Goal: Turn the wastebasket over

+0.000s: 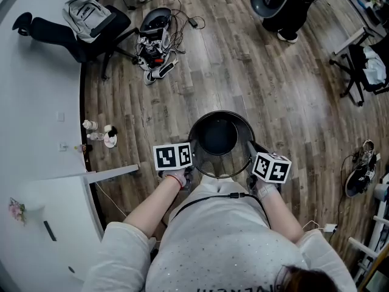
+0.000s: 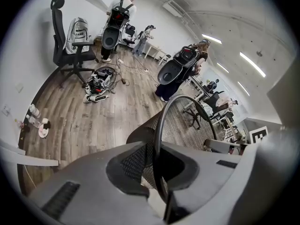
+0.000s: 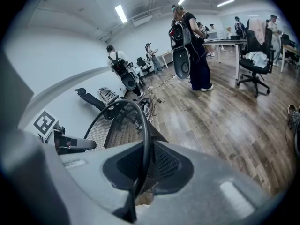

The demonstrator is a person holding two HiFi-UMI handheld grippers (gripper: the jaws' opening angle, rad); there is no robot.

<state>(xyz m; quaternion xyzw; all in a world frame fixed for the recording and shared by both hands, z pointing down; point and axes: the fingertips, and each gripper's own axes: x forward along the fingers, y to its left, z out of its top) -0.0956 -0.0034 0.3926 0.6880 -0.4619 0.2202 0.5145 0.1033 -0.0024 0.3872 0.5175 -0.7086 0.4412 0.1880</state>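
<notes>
A black wire-mesh wastebasket (image 1: pixel 220 135) is upright in front of me in the head view, its mouth facing up and its dark bottom visible inside. My left gripper (image 1: pixel 189 164) is shut on the near-left part of the rim, and my right gripper (image 1: pixel 251 158) is shut on the near-right part. In the left gripper view the thin black rim (image 2: pixel 160 125) runs down between the two jaws of my left gripper (image 2: pixel 158 175). The right gripper view shows the same, with the rim (image 3: pixel 144 121) caught between the jaws of my right gripper (image 3: pixel 139 175).
Wooden floor all round. An office chair with a backpack (image 1: pixel 88 18) and a heap of gear and cables (image 1: pixel 155 47) lie at the back left. Small bottles (image 1: pixel 100 135) stand by the white wall. A white desk (image 1: pixel 51 215) is at my left; shoes (image 1: pixel 363 166) are at the right.
</notes>
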